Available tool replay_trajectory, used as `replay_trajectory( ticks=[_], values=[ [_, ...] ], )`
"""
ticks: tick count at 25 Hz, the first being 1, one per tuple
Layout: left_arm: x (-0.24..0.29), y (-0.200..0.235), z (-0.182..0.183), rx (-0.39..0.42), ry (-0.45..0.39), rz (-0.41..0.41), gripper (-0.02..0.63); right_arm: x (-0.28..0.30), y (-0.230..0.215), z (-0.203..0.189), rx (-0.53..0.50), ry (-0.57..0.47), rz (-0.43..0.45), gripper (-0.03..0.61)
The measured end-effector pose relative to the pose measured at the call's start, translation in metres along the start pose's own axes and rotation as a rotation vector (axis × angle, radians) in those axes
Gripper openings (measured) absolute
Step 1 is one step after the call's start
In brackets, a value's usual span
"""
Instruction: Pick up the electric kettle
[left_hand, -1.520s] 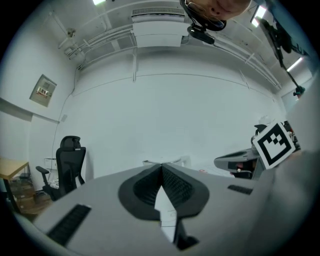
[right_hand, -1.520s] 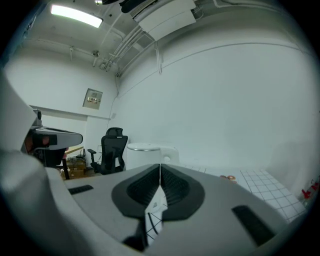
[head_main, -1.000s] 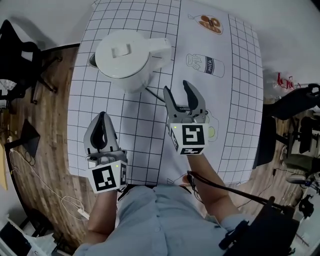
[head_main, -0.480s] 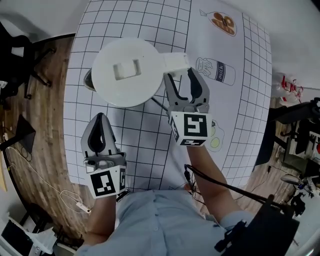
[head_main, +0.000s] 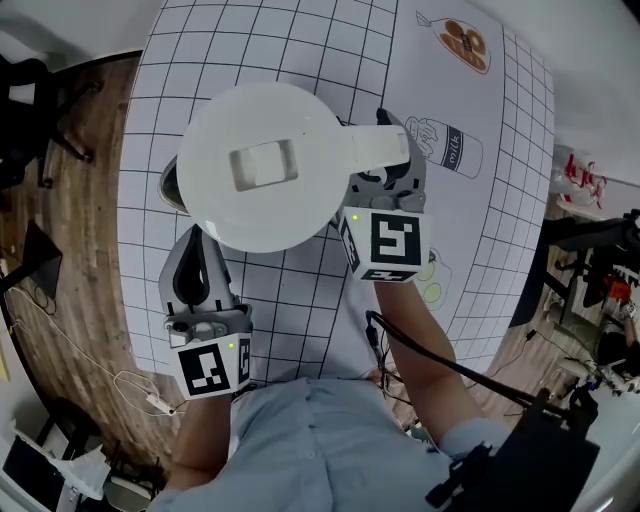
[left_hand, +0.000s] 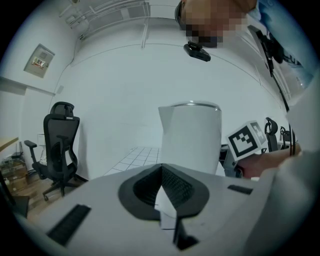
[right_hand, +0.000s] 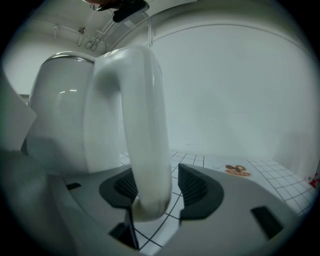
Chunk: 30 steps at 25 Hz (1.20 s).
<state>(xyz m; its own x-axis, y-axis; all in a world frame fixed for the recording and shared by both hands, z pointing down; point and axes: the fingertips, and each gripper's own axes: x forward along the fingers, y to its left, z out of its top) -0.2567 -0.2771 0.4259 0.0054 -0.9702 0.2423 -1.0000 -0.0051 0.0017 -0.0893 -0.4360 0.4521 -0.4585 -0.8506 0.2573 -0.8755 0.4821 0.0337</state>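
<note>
A white electric kettle (head_main: 260, 165) stands at the table's middle left, seen from above; its dark base (head_main: 168, 188) peeks out on the left. My right gripper (head_main: 388, 180) is at the kettle's handle (head_main: 375, 150). In the right gripper view the handle (right_hand: 145, 125) stands between the jaws of this gripper (right_hand: 156, 187), against the left pad (right_hand: 122, 187), with a thin gap at the right pad (right_hand: 192, 185). My left gripper (head_main: 200, 240) is shut and empty just in front of the kettle (left_hand: 192, 137).
The white gridded tablecloth (head_main: 300, 40) carries drawings: a milk bottle (head_main: 450, 150) and a plate of doughnuts (head_main: 465, 45). Wooden floor (head_main: 70, 230) lies beyond the table's left edge. A black office chair (left_hand: 60, 150) stands far left. A dark cable (head_main: 440, 365) trails by my right forearm.
My right gripper has moved forward from the table's middle to the kettle's handle, and its jaws have narrowed around it. The kettle looks larger and closer. The left gripper has hardly moved.
</note>
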Motion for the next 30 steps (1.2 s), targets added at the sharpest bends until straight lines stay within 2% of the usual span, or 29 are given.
replay_trajectory(
  ticks=[6, 10, 23, 27, 30],
  values=[
    [-0.001, -0.002, 0.002, 0.000, -0.005, -0.003, 0.000, 0.001, 0.007, 0.002, -0.007, -0.004, 0.007, 0.098],
    [-0.005, -0.002, 0.006, 0.002, -0.015, 0.003, 0.000, 0.001, 0.003, 0.003, 0.086, -0.004, 0.008, 0.062],
    [-0.017, 0.003, 0.015, 0.004, -0.040, 0.026, 0.000, -0.003, -0.010, 0.021, 0.285, -0.098, -0.049, 0.074],
    [-0.024, 0.003, 0.021, 0.004, -0.053, 0.024, 0.000, -0.012, -0.021, 0.042, 0.354, -0.127, -0.059, 0.074],
    [-0.027, 0.000, 0.028, 0.006, -0.069, 0.014, 0.000, -0.020, -0.032, 0.068, 0.359, -0.166, -0.076, 0.074]
  ],
)
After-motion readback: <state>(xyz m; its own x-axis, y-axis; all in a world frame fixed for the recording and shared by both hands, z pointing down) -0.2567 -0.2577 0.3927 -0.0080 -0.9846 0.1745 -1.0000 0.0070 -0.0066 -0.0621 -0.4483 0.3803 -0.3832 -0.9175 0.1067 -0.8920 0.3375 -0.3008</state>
